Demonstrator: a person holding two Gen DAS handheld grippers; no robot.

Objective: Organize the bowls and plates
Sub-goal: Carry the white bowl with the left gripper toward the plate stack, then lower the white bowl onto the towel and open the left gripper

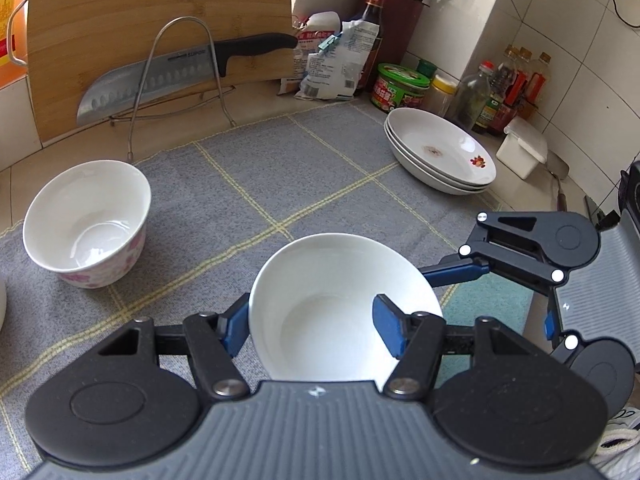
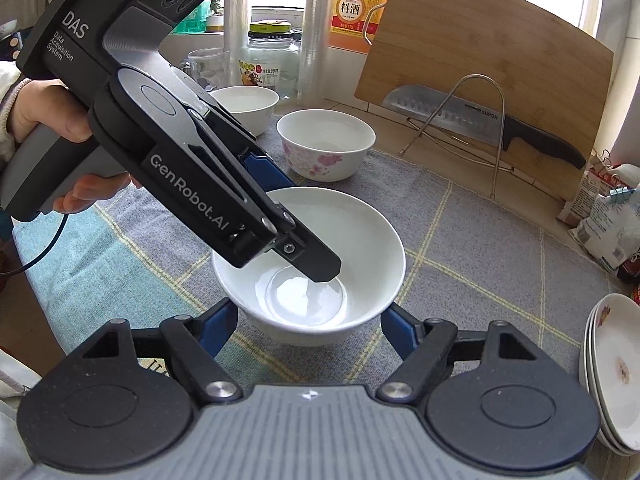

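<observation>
The left gripper (image 1: 312, 330) is clamped on the rim of a plain white bowl (image 1: 340, 304), one finger inside and one outside the wall; the bowl is empty and sits on the grey checked cloth (image 1: 240, 168). The right gripper (image 2: 308, 328) has its jaws apart on either side of the same bowl, not visibly touching it. A flowered bowl (image 1: 86, 222), also empty, stands apart on the left of the cloth. Stacked plates (image 1: 440, 152) rest at the far right edge, the top one stained.
</observation>
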